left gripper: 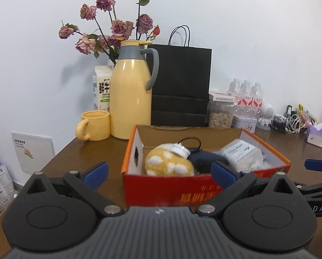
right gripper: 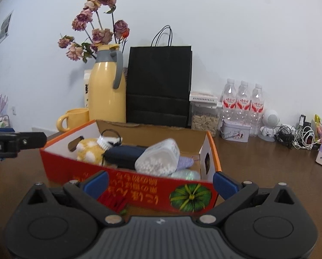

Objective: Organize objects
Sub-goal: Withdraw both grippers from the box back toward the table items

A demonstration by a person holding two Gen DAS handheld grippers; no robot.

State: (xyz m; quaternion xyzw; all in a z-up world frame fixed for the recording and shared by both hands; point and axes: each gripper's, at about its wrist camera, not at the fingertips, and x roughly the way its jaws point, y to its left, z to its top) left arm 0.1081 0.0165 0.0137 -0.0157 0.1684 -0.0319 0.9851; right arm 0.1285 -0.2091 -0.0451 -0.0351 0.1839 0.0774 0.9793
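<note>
Hovering near the red box (left gripper: pixel 204 185) on the counter (left gripper: pixel 85 155), left gripper (left gripper: pixel 160 173) and right gripper (right gripper: pixel 160 182) gape wide, empty.

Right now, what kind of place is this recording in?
Probably a home or small office: a wooden table against a white wall, holding a yellow thermos, dried roses and tangled charger cables.

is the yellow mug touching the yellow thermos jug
Cannot tell. In the left wrist view the yellow mug overlaps the yellow thermos jug, with no gap or contact line plain; the right wrist view overlaps likewise.
</note>
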